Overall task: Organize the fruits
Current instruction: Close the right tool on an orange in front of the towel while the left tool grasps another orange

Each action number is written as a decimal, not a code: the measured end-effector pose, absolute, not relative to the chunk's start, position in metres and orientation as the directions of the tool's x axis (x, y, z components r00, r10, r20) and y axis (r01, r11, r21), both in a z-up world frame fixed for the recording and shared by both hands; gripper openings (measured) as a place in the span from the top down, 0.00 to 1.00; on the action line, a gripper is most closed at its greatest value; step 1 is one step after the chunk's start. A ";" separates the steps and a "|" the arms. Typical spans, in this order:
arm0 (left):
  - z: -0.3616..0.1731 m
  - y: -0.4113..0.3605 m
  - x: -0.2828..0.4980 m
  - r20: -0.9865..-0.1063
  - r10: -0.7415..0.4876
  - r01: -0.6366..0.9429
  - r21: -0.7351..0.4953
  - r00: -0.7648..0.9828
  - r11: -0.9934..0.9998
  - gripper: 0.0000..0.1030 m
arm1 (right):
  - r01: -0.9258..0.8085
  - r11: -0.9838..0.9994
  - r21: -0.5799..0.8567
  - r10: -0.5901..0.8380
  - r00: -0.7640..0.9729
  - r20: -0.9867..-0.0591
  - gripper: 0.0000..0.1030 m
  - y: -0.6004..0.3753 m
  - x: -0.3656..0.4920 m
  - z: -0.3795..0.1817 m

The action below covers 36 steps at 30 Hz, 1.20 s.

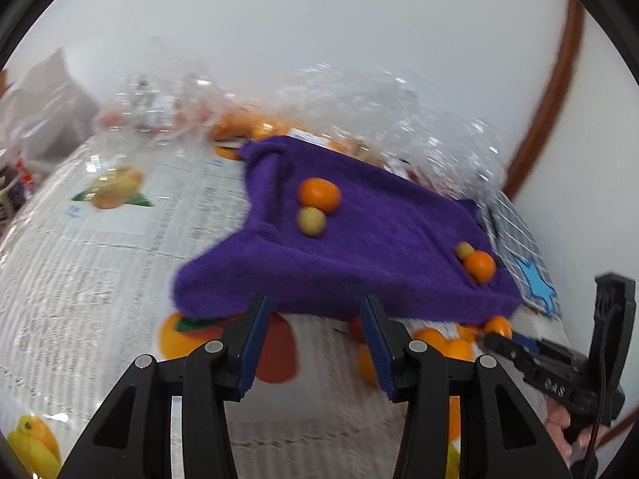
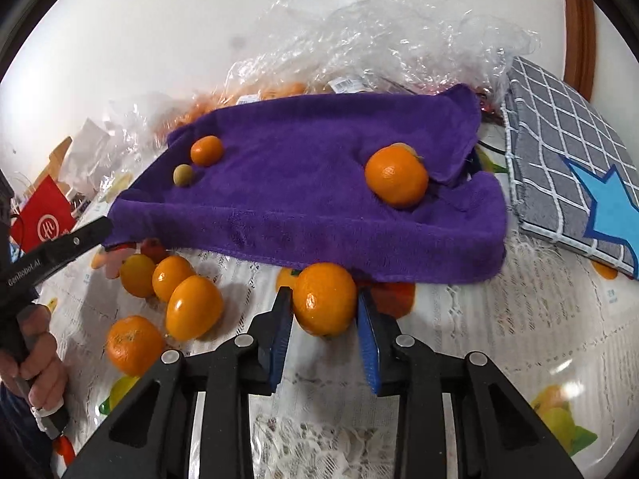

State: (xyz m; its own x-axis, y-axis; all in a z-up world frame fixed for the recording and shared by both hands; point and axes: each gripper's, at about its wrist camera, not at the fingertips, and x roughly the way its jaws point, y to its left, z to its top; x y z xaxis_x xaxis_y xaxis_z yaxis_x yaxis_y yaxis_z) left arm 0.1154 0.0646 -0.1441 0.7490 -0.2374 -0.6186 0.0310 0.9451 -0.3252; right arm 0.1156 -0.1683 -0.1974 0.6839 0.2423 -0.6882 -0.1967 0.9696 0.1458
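Observation:
A purple towel (image 2: 303, 183) lies on the table, also in the left wrist view (image 1: 359, 247). On it sit an orange (image 2: 395, 177), a small orange (image 2: 206, 150) and a small yellow-green fruit (image 2: 183, 175). My right gripper (image 2: 324, 311) is shut on an orange (image 2: 324, 299) at the towel's near edge. Several loose oranges (image 2: 175, 291) lie on the table to its left. My left gripper (image 1: 313, 339) is open and empty, just short of the towel's near edge; it also shows at the left of the right wrist view (image 2: 80, 235).
Crumpled clear plastic bags (image 2: 379, 36) with more fruit lie behind the towel. A grey checked cloth with a blue star (image 2: 575, 167) lies to the right. A fruit-print tablecloth (image 1: 100, 259) covers the table. A red bag (image 2: 42, 215) stands at the far left.

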 end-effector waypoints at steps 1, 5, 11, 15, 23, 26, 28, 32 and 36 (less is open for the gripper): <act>-0.145 0.059 0.115 -0.620 -0.268 0.067 -0.327 0.737 0.943 0.57 | -0.193 0.970 0.144 0.239 0.690 -0.683 0.69 -0.170 0.114 -0.197; -0.148 0.038 0.112 -0.638 -0.348 0.159 -0.335 0.687 0.929 0.57 | -0.173 0.974 0.143 0.224 0.707 -0.670 0.69 -0.180 0.105 -0.197; -0.157 0.023 0.118 -0.707 -0.300 0.130 -0.284 0.640 0.950 0.58 | -0.171 0.973 0.155 0.230 0.701 -0.675 0.69 -0.182 0.106 -0.198; -0.157 0.028 0.118 -0.694 -0.332 0.135 -0.325 0.639 0.936 0.71 | -0.178 0.972 0.153 0.234 0.704 -0.671 0.69 -0.180 0.105 -0.198; -0.156 0.049 0.113 -0.688 -0.297 0.048 -0.356 0.662 0.933 0.71 | -0.165 0.969 0.185 0.247 0.693 -0.678 0.69 -0.184 0.108 -0.200; -0.157 0.044 0.114 -0.696 -0.274 0.049 -0.325 0.664 0.944 0.69 | -0.151 0.966 0.209 0.255 0.681 -0.686 0.69 -0.188 0.111 -0.202; -0.158 0.036 0.114 -0.713 -0.264 0.071 -0.289 0.650 0.955 0.68 | -0.146 0.967 0.208 0.251 0.677 -0.692 0.69 -0.188 0.112 -0.202; -0.161 0.032 0.121 -0.737 -0.248 0.066 -0.267 0.629 0.961 0.69 | -0.149 0.973 0.177 0.231 0.675 -0.701 0.69 -0.183 0.111 -0.203; -0.162 0.035 0.123 -0.732 -0.262 0.061 -0.290 0.628 0.955 0.69 | -0.149 0.976 0.159 0.218 0.672 -0.708 0.69 -0.180 0.112 -0.204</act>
State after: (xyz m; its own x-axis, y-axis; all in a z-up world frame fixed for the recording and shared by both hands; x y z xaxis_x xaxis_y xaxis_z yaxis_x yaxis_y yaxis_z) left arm 0.1231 0.0355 -0.1624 0.6285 -0.2622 -0.7323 0.0606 0.9551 -0.2900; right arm 0.1121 -0.1804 -0.2037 0.6717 0.2181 -0.7080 -0.1492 0.9759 0.1591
